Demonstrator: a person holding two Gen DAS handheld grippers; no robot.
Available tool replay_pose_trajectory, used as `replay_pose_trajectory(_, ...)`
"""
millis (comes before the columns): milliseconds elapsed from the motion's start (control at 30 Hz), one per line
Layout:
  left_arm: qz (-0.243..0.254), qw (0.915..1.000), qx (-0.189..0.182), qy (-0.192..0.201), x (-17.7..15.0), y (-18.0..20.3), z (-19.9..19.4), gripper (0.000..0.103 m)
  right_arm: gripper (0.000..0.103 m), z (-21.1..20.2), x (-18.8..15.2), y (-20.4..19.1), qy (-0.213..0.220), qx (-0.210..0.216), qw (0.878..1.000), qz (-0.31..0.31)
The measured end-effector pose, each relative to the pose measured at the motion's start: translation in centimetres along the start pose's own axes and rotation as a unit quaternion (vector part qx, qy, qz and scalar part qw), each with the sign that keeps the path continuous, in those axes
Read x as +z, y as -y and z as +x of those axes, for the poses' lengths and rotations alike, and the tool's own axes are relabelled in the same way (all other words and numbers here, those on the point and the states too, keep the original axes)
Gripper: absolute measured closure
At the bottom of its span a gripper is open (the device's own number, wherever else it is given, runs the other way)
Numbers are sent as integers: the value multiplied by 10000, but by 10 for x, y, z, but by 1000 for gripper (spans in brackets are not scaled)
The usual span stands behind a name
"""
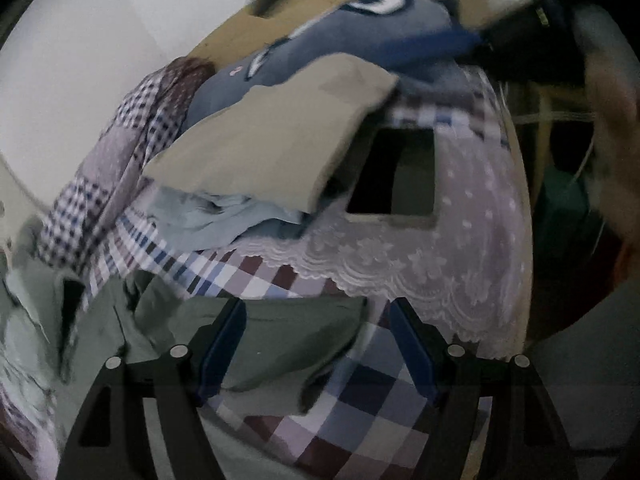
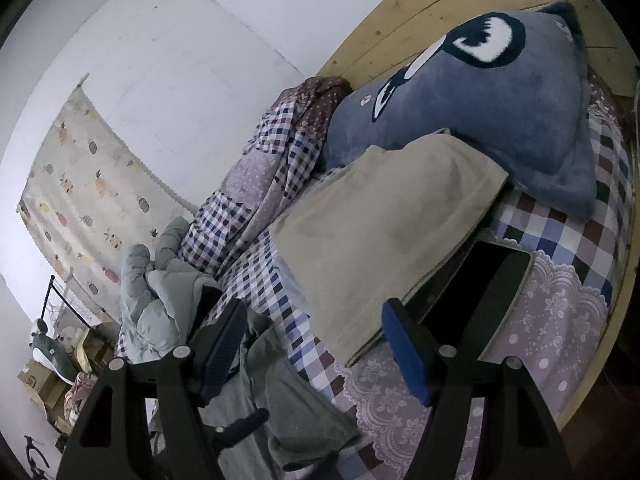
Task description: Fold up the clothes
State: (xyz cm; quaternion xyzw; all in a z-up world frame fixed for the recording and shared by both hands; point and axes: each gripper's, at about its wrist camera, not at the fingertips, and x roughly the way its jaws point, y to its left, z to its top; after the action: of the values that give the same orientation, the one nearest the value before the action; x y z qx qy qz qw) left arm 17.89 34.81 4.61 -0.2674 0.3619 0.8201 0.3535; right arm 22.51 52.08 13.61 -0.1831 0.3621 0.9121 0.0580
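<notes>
A: Left wrist view: what does the left gripper (image 1: pixel 318 344) show?
B: Its blue-padded jaws stand apart, empty, directly above a rumpled grey-green cloth garment (image 1: pixel 280 344) lying on the purple-and-blue checked bedsheet (image 1: pixel 360 412). Beyond it lie a folded beige rectangular cloth (image 1: pixel 272 136), a crumpled pale-blue fabric (image 1: pixel 224 216) beneath its near edge, and a dark rectangular tablet (image 1: pixel 396 172) on a white lace-edged cover (image 1: pixel 440 264). A blue-grey plush cushion with printed eyes (image 1: pixel 352 32) rests behind; blur obscures the upper right.

A: Right wrist view: and the right gripper (image 2: pixel 314 344)?
B: Also spread open, gripping nothing. The grey-green garment (image 2: pixel 280 400) lies low between and below the jaws, beside a quilted pale-green bundle (image 2: pixel 160 292). The beige cloth (image 2: pixel 380 240) partly overlaps the tablet (image 2: pixel 472 296), with the cushion (image 2: pixel 480 112) touching its far edge. A pineapple-print curtain (image 2: pixel 88 192) hangs on the white wall (image 2: pixel 168 40).
</notes>
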Motion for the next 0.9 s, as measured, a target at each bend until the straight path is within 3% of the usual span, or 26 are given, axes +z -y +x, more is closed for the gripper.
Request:
replay_pose_trajectory(67,-71,9999,-32,-122,0,0,6,29,29,0,0,0,-2,1,10000,0)
replay_pose_trajectory(100,-106,9998,-48,-183,0,0,9,36,29,0,0,0,-5,1,10000,8)
replay_pose_trajectory(167,-177,9993,-80,-306,-1,-1,16,53,29,1,1,2,-11,6,10000,36)
replay_pose_trajectory(233,-258,9987,-113,-425,-1,-1,22,78,29,1,1,3,-21,17,10000,63)
replay_pose_trajectory(267,-375,9982,-132,-456,1,-4,24,83,29,1,1,3,-20,14,10000,62)
replay_pose_trajectory(300,-540,9974,-174,-451,3,-10,24,96,29,1,1,3,-13,11,10000,57)
replay_pose_trajectory(400,-1218,9911,-497,-222,12,-36,14,100,29,0,2,4,18,-5,10000,49)
replay_pose_trajectory(467,-1769,9810,-791,30,19,-60,2,100,29,-2,3,5,48,-21,10000,49)
replay_pose_trajectory(567,-2733,9526,-1239,495,31,-110,-23,101,29,-4,3,5,105,-66,9999,23)
replay_pose_trajectory(633,-3335,9275,-1467,838,38,-150,-42,101,29,-5,3,3,133,-77,9999,-33)
replay_pose_trajectory(667,-3656,9107,-1618,1040,42,-174,-53,101,29,-5,2,2,136,-77,9999,-61)
replay_pose_trajectory(800,-4469,8585,-1928,1613,51,-248,-85,102,29,-4,1,-3,109,-40,9998,-154)
replay_pose_trajectory(900,-4804,8366,-1767,1951,54,-297,-104,102,29,-2,-1,-7,84,21,9996,-253)
